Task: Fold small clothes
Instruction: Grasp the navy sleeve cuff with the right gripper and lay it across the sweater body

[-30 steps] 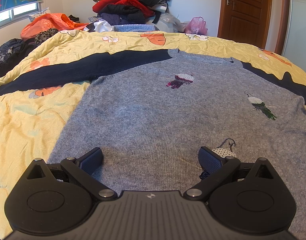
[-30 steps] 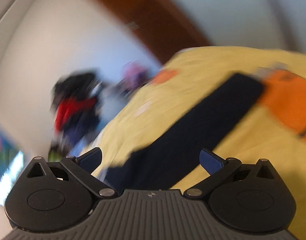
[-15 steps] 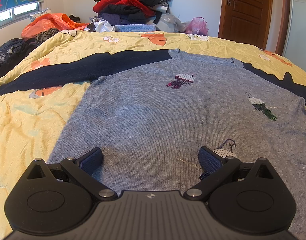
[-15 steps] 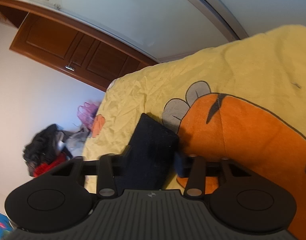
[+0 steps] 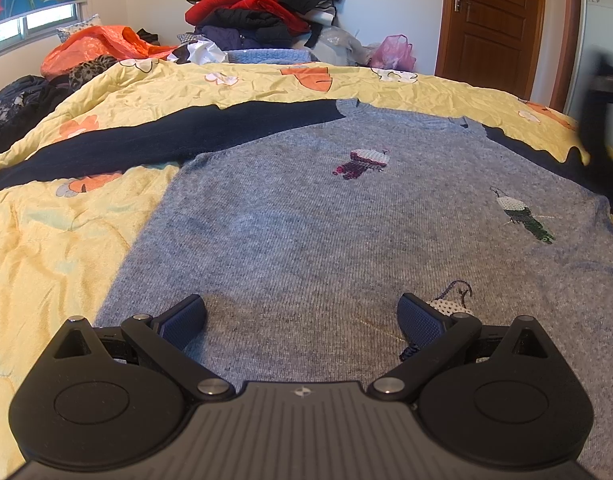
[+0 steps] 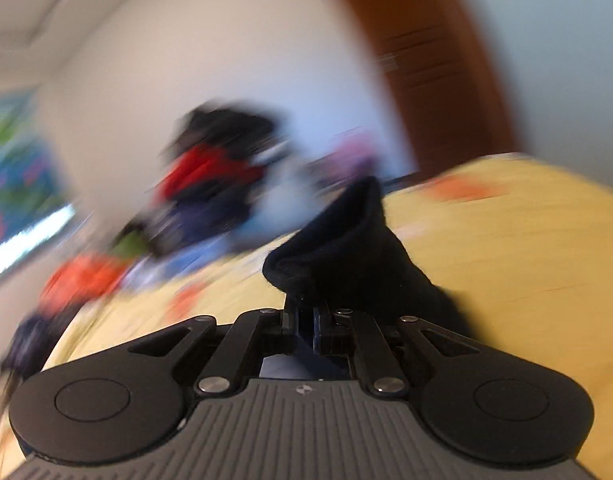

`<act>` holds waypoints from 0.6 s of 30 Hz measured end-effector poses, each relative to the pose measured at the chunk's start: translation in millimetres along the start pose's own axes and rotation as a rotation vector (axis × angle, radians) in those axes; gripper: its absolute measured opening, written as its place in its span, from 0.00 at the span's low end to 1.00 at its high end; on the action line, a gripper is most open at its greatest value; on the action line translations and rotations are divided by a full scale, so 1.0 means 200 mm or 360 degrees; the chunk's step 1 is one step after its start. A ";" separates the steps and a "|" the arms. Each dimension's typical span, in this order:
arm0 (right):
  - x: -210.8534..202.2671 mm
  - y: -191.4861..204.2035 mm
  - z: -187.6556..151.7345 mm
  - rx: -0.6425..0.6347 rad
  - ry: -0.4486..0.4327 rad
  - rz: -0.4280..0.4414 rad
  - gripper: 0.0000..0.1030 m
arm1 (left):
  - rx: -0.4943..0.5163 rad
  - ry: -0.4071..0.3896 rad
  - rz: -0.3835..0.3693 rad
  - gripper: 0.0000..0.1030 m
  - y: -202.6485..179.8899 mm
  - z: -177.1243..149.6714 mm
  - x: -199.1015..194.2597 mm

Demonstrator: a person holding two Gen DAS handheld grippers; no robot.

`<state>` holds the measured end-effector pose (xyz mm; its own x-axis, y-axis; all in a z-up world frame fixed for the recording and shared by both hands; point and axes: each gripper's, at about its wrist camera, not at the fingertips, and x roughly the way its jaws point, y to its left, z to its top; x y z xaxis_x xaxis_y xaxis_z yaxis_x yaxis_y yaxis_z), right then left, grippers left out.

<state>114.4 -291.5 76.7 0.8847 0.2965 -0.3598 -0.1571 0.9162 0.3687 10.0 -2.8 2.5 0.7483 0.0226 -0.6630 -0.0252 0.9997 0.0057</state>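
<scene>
Sleeve-folding is the step in hand. The right gripper [image 6: 304, 322] has its jaws pinched tight on the dark navy cuff [image 6: 342, 240], which stands up bunched at the centre of its blurred view above the yellow quilt [image 6: 506, 248]. The left gripper [image 5: 302, 316] hovers wide, holding nothing, over the hem at the bottom of its frame. The grey sweater [image 5: 346, 232] lies flat across mid-frame, its other navy sleeve [image 5: 146, 144] stretched toward the left edge. Next, I judge, the cuff must be carried across the grey body and laid flat without dragging the sweater askew.
</scene>
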 end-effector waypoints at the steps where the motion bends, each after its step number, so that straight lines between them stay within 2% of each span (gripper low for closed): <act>1: 0.09 0.11 -0.06 -0.0061 0.0065 0.0030 0.11 | 0.0002 0.0000 0.0001 1.00 0.00 0.00 0.00; 4: 0.31 0.30 -0.25 -0.0144 0.0225 0.0023 0.11 | 0.0003 0.0000 0.0001 1.00 0.00 0.00 0.00; 6: 0.37 0.37 -0.37 -0.0227 0.0293 -0.0061 0.14 | 0.0006 -0.0001 0.0003 1.00 -0.01 0.00 0.00; 7: 0.36 0.40 -0.42 -0.0254 0.0321 -0.0083 0.19 | 0.0003 -0.0001 0.0001 1.00 0.00 0.00 0.00; 8: 0.34 0.40 -0.45 -0.0274 0.0314 -0.0070 0.29 | 0.0003 -0.0001 0.0001 1.00 -0.01 0.00 0.00; 10: 0.26 0.42 -0.46 -0.0282 0.0266 -0.0032 0.43 | 0.0002 -0.0001 0.0003 1.00 -0.01 0.00 0.01; 12: 0.17 0.38 -0.43 -0.0250 0.0202 -0.0031 0.66 | 0.0000 -0.0002 0.0005 1.00 -0.01 0.00 0.01; 14: 0.07 0.32 -0.42 -0.0203 0.0155 -0.0012 0.71 | -0.0003 -0.0003 0.0003 1.00 -0.01 0.00 0.01; 18: -0.01 0.19 -0.49 -0.0152 0.0215 -0.0073 0.75 | 0.0005 0.0018 -0.0002 1.00 0.00 0.01 0.00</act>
<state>63.9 -230.9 8.2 0.8256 0.2818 -0.4888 -0.1647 0.9490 0.2688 11.9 -3.5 3.5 0.7408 0.0211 -0.6714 -0.0223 0.9997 0.0069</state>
